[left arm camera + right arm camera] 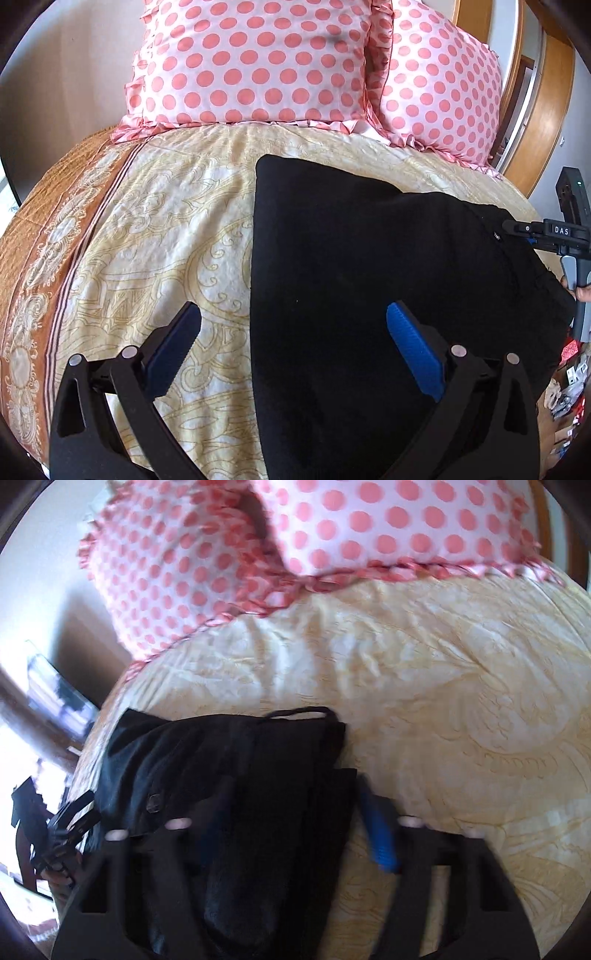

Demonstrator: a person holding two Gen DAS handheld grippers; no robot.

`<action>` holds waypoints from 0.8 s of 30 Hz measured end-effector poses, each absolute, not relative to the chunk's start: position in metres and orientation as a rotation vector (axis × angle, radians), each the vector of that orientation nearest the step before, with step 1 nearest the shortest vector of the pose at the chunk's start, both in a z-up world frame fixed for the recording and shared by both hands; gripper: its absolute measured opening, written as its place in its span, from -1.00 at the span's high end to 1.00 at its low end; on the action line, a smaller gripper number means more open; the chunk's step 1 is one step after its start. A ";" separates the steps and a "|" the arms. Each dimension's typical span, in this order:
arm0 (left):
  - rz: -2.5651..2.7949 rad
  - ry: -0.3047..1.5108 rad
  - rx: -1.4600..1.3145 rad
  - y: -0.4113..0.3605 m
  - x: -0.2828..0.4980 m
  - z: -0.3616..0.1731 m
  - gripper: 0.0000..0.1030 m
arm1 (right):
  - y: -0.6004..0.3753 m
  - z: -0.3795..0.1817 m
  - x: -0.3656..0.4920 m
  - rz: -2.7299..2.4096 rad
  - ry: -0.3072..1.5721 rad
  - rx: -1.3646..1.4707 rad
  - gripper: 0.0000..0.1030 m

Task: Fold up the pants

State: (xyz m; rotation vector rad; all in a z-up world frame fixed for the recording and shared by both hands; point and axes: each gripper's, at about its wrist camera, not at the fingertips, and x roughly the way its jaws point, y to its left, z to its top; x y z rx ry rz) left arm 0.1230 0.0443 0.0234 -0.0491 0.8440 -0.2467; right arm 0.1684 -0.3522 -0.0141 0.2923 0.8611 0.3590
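Patterned bedspread (155, 236); polka-dot pillows (255, 62); curved wooden headboard (546, 122).

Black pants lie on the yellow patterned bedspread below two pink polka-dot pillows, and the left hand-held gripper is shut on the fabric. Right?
Not quite. The left hand-held gripper is open, its blue pads spread wide over the edge of the black pants, as the left wrist view shows. The bedspread and two polka-dot pillows are as you say.
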 end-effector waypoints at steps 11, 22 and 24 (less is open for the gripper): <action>-0.273 0.830 -0.103 0.058 0.135 0.036 -0.95 | -0.340 -0.010 0.160 0.408 0.789 0.199 0.40; -0.363 1.017 -0.197 0.063 0.209 0.017 -0.59 | -0.336 -0.011 0.159 0.403 0.790 0.173 0.41; -0.375 1.026 -0.192 0.061 0.214 0.017 -0.54 | -0.337 -0.011 0.161 0.404 0.800 0.180 0.34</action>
